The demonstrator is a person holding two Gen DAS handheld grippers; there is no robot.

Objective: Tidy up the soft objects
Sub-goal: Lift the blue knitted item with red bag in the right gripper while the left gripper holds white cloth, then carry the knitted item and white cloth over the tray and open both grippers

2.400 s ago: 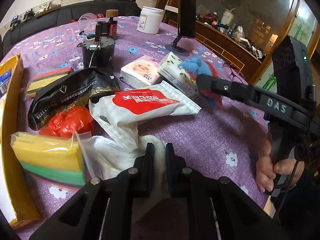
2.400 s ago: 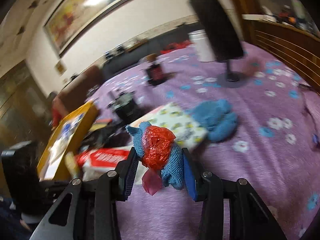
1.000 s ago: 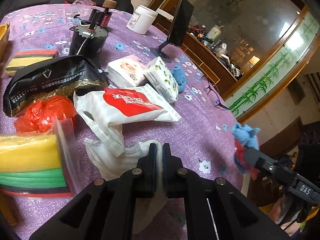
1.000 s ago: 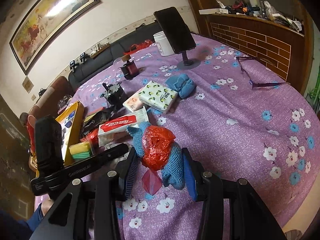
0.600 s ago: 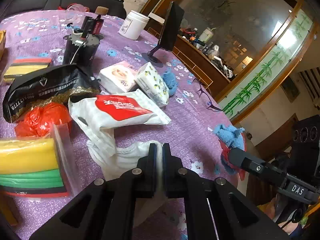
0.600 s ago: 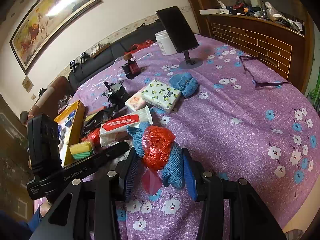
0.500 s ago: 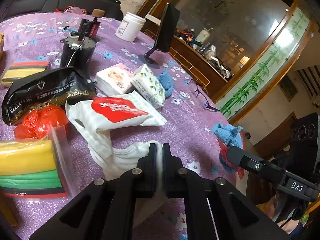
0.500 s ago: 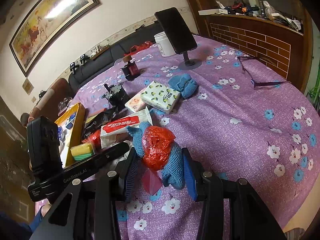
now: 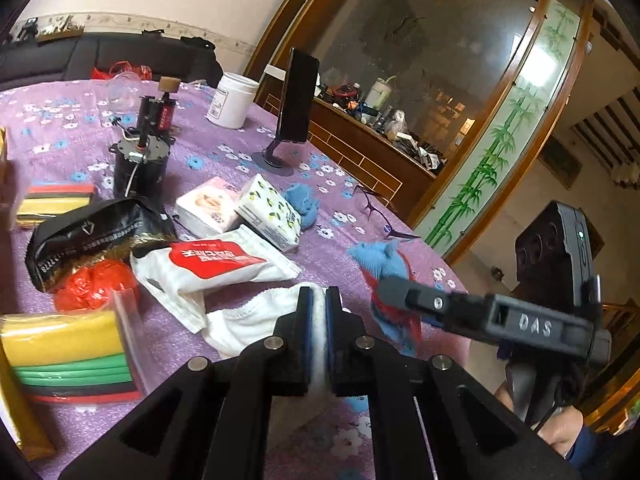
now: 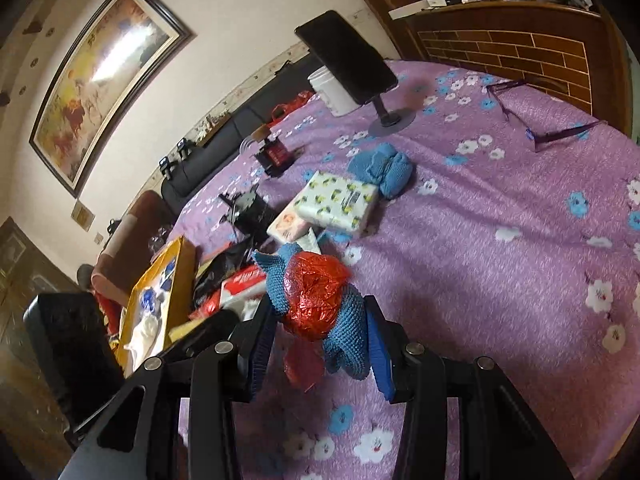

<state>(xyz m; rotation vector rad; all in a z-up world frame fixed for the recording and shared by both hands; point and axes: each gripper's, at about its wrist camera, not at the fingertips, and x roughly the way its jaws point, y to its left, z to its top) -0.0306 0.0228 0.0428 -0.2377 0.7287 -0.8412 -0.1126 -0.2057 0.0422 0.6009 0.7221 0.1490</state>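
My left gripper [image 9: 316,300] is shut on a white cloth [image 9: 256,320] that trails left onto the purple flowered tablecloth [image 9: 224,152]. My right gripper [image 10: 320,320] is shut on a blue knitted piece wrapped round a red crinkled bag [image 10: 316,300], held just above the table; it also shows in the left wrist view [image 9: 384,280], close to the right of my left gripper. A second blue knitted piece [image 10: 380,168] lies beside a lemon-print tissue pack [image 10: 340,202]. A white and red pouch [image 9: 216,264] lies behind the cloth.
A black foil bag [image 9: 88,232], a red plastic bag [image 9: 92,284] and bagged yellow-green sponges [image 9: 64,356] lie left. A black motor [image 9: 140,168], a white jar [image 9: 234,100], a phone on a stand [image 9: 296,104] and purple glasses [image 10: 536,124] stand farther back.
My right gripper has come back in from the table's right edge to just beside my left gripper. The left gripper keeps its hold on the white cloth, which is drawn up slightly.
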